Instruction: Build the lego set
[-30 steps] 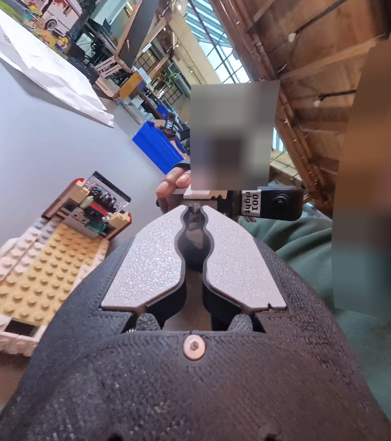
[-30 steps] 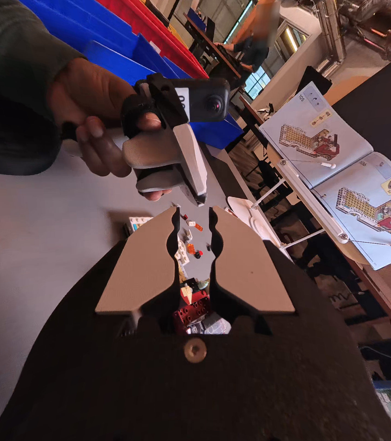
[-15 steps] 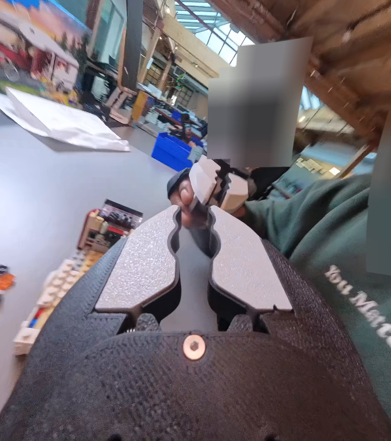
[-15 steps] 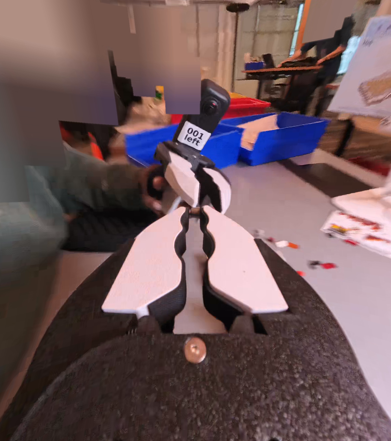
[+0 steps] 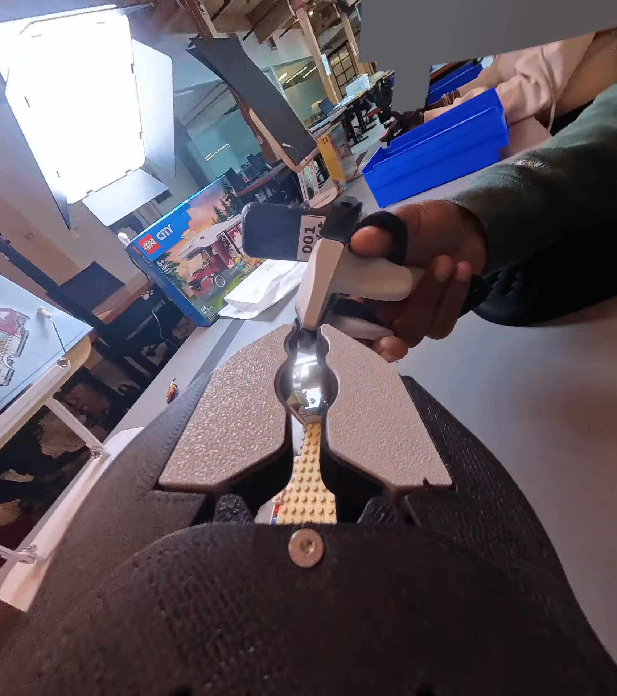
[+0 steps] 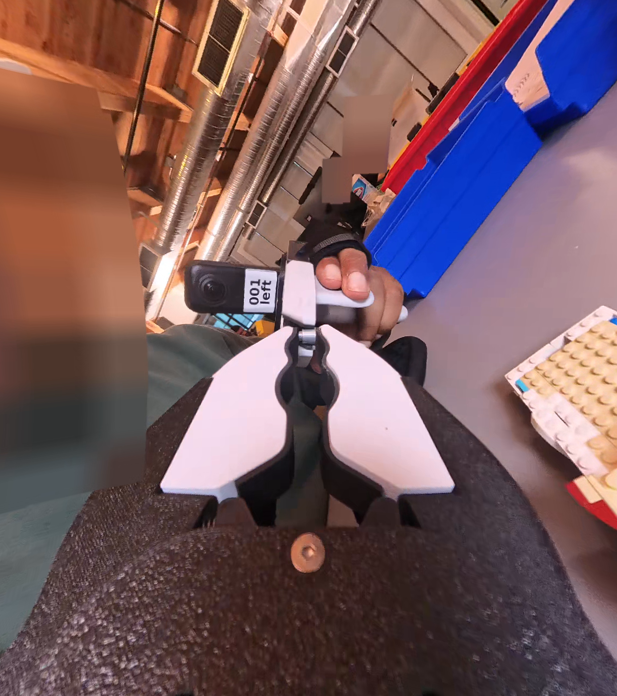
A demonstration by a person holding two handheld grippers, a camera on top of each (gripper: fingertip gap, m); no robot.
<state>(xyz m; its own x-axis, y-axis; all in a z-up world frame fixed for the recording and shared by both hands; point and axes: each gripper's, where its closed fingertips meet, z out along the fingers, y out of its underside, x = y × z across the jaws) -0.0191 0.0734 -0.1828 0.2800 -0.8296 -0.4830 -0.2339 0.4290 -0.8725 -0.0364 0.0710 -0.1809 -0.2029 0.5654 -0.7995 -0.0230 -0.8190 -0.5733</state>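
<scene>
Your two tongs meet tip to tip above the grey table [image 5: 525, 433]. The right tongs [image 6: 306, 333] have closed their smooth white, wavy-edged fingers on a small grey metal-looking piece [image 6: 305, 344]. The left tongs [image 5: 305, 335], their pads [image 5: 231, 425] pebbled and grey, are nearly closed at the same spot; whether they grip the piece, you cannot tell. The half-built lego model [image 6: 597, 406] lies flat on the table to the right of the right tongs, a tan studded plate edged in white bricks, its long axis running near to far. A set box [image 5: 201, 260] stands at the far edge.
</scene>
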